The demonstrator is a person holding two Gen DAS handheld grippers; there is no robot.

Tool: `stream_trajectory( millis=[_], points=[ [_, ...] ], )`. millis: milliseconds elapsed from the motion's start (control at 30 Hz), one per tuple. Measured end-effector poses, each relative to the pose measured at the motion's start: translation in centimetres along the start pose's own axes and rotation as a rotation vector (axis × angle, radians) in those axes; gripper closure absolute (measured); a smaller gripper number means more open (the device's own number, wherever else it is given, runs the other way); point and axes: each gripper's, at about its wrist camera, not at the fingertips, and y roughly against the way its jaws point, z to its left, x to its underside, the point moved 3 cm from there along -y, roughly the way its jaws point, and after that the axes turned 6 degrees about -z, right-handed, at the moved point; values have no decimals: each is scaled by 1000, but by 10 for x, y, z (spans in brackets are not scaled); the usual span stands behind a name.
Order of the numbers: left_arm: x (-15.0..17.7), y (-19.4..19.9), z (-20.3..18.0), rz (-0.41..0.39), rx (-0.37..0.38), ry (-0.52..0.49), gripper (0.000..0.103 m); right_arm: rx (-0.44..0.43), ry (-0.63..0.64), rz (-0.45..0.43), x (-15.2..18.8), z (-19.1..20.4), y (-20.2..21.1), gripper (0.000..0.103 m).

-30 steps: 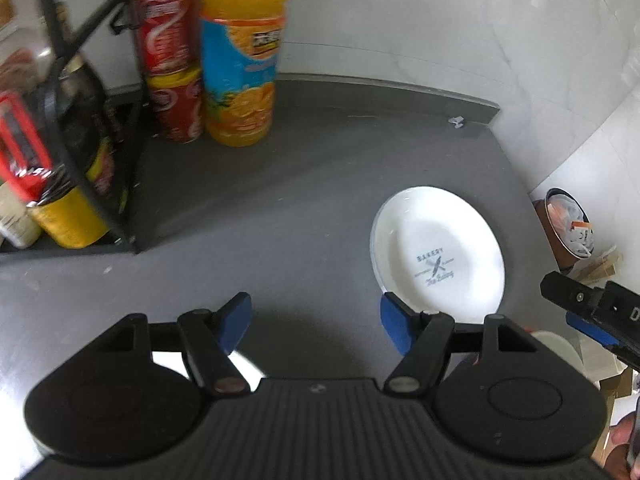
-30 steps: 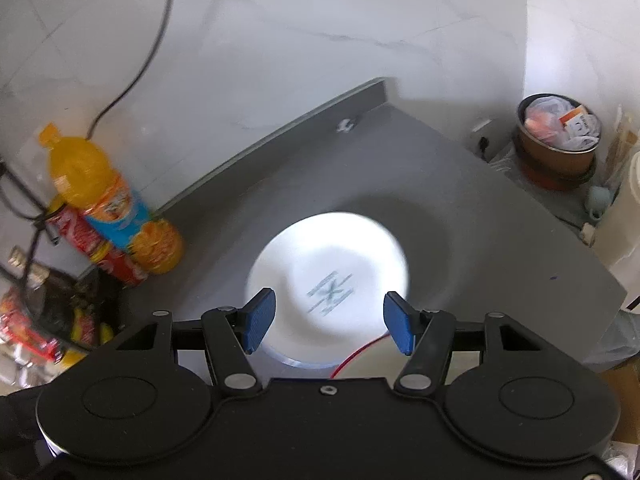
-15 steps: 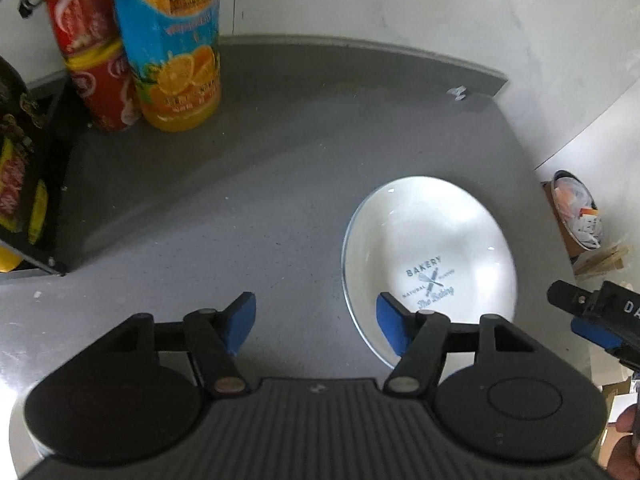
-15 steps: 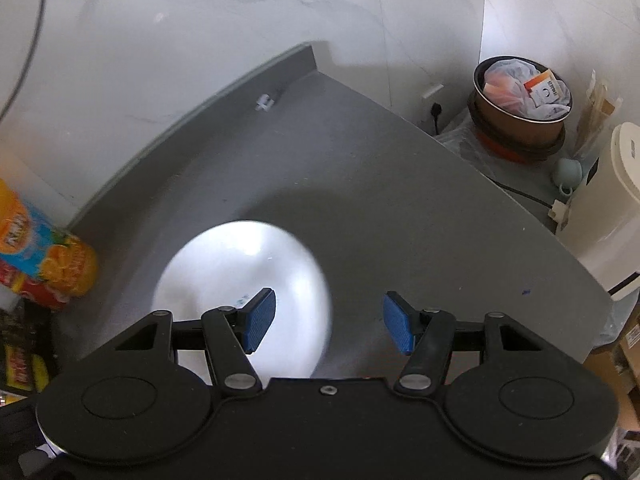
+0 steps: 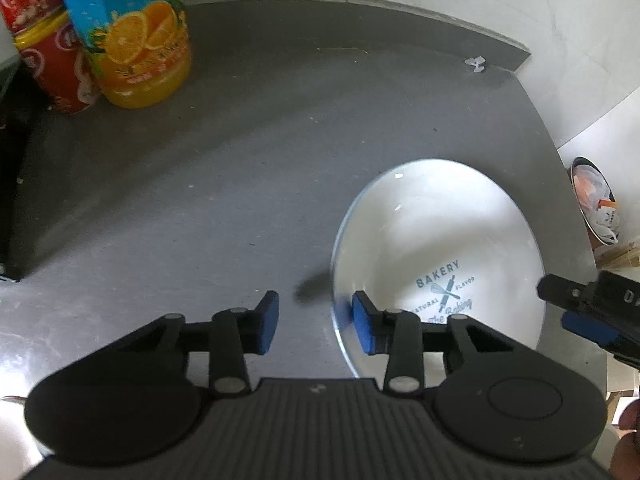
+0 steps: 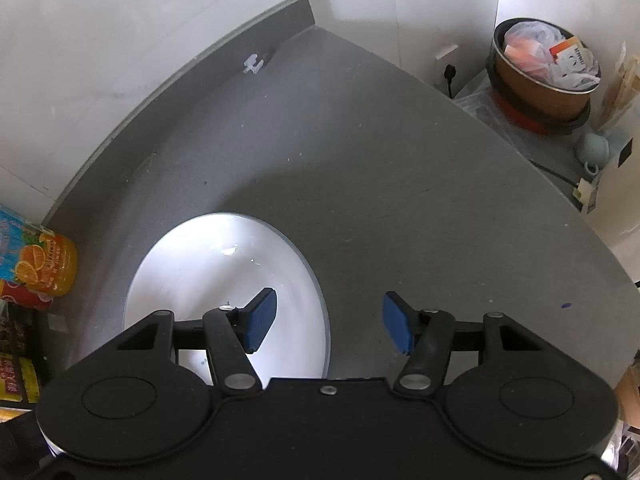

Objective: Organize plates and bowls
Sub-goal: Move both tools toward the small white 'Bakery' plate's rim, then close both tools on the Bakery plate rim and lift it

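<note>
A white plate with a blue "BAKERY" print lies flat on the grey counter. My left gripper is open, its fingers straddling the plate's left rim, one pad over the counter and one over the plate. In the right wrist view the same plate sits at lower left, and my right gripper stands open over its right rim, holding nothing. The right gripper's tip shows at the right edge of the left wrist view.
An orange juice bottle and red cans stand at the back left by a dark rack. Beyond the counter's right edge a brown bin holds rubbish. A white wall bounds the back.
Both grippers have come lower and closer to the plate. The left one slid right until its fingers straddle the left rim, and its jaws have narrowed. The right one shifted right across the plate.
</note>
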Motion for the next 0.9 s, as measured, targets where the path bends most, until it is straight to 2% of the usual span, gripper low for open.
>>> stream_trajectory(
  millis=[267,467,600,700,900],
  points=[
    [0,-9,-9,10,41,17,84,37,-7,53,2,-4,-18,51],
    [-1,-11,-12,8,42,36,86,17,-26,109,5,-7,-25,58],
    [-2,-9,-9,14,47,42,88,-52,-21,118,4,-1,-26,88],
    [-4,-7,-5,14,50,39,90,-28,40,112,4,8,-25,88],
    [-10,-4,10,4,17,63,90,-58,74,135,8,27,-28,89]
  ],
)
